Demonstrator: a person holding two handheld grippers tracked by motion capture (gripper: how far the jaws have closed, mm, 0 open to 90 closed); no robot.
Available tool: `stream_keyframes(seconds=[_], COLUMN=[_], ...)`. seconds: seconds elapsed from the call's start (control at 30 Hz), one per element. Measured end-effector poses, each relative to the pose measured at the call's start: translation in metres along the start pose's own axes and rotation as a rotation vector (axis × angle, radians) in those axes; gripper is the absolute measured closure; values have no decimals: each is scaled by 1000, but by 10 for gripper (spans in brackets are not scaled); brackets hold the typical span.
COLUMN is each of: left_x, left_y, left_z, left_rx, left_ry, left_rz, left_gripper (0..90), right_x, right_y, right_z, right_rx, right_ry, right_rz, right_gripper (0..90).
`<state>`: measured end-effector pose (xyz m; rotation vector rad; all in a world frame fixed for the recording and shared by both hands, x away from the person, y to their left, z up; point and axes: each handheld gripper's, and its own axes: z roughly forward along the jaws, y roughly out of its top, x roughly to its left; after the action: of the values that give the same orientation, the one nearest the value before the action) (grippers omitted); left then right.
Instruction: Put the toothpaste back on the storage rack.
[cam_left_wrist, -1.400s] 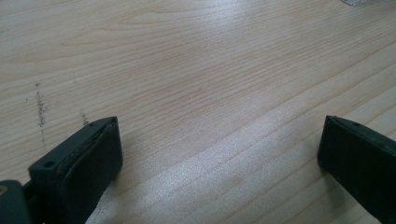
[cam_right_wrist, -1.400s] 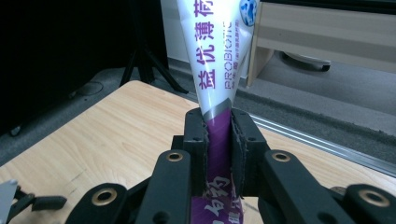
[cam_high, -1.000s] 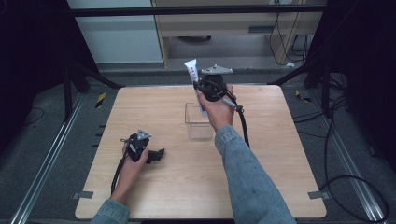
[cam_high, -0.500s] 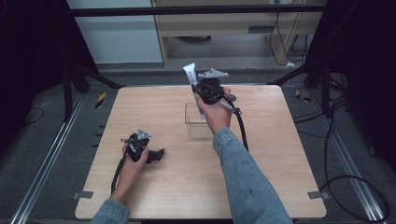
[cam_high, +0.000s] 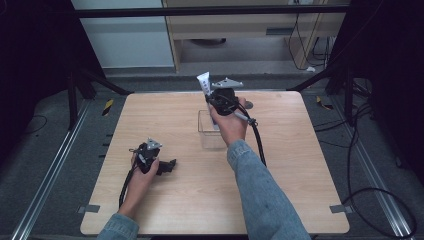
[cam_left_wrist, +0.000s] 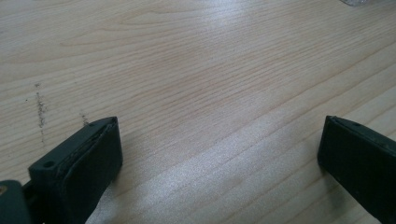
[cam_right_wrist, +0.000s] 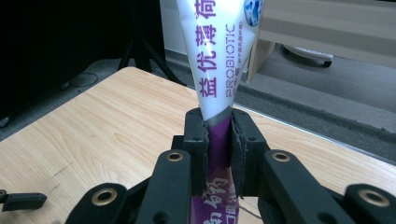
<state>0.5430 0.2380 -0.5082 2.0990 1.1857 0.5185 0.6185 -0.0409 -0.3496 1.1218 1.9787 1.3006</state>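
Above the clear box (cam_high: 212, 131) mid-table, right claw (cam_right_wrist: 218, 135) pinching toothpaste tube (cam_right_wrist: 219, 51), left claw (cam_left_wrist: 219, 154) spread on bare wood.

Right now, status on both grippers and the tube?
Right gripper shut on toothpaste tube, above clear box. Left gripper open, on table. Nothing blocking.

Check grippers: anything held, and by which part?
The right gripper holds a white-and-purple toothpaste tube, jaws shut on its purple band where the white meets it. The left gripper is open, holding nothing.

2 grippers (cam_high: 170, 165) (cam_high: 212, 102), 1 toothpaste tube (cam_high: 204, 82), 1 clear box (cam_high: 207, 135), 1 table (cam_high: 300, 170).
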Motion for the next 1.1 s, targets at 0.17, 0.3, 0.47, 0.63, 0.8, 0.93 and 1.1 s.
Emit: stream_keyframes(seconds=[0.17, 0.3, 0.47, 0.63, 0.8, 0.93, 1.1], left_x=[0, 0, 0, 0, 0, 0, 0], left_y=[0, 0, 0, 0, 0, 0, 0], left_z=[0, 0, 0, 0, 0, 0, 0], left_rx=[0, 3, 2, 2, 2, 2, 2], left_ry=[0, -2, -3, -3, -3, -3, -3], left_rz=[0, 5, 5, 4, 5, 5, 5], left_gripper=[0, 0, 0, 0, 0, 0, 0], right_x=[0, 0, 1, 2, 2, 2, 4], right_y=[-2, -4, -6, -10, -14, -17, -20], right_z=[2, 3, 4, 5, 5, 5, 5], right_rx=[8, 13, 17, 24, 30, 37, 44], right_ry=[1, -1, 0, 0, 1, 2, 1], right_rz=[-1, -4, -6, -11, -7, -13, -18], right_gripper=[783, 783, 783, 783, 784, 784, 785])
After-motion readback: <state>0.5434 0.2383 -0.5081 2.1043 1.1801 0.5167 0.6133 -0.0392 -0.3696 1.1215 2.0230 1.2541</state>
